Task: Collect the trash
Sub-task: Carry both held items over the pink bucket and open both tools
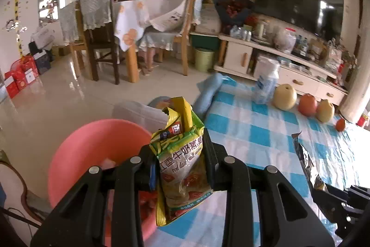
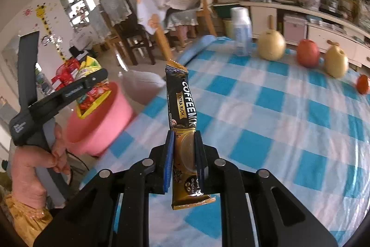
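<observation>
My left gripper (image 1: 179, 149) is shut on a yellow-green oatmeal packet (image 1: 182, 163) and holds it upright over the right rim of a pink bin (image 1: 92, 142). In the right wrist view the left gripper (image 2: 92, 82) with the packet (image 2: 91, 89) hangs above the pink bin (image 2: 101, 126). My right gripper (image 2: 185, 142) is shut on a black and gold coffee-mix sachet (image 2: 182, 112), held upright above the blue checked tablecloth (image 2: 277, 119). The sachet also shows at the right in the left wrist view (image 1: 305, 161).
A white bottle (image 2: 241, 34), two pears (image 2: 271, 44) (image 2: 335, 63), a red apple (image 2: 307, 52) and a small orange (image 2: 363, 83) stand along the table's far edge. A grey stool (image 2: 141, 85) is beside the bin. Chairs and a TV cabinet stand beyond.
</observation>
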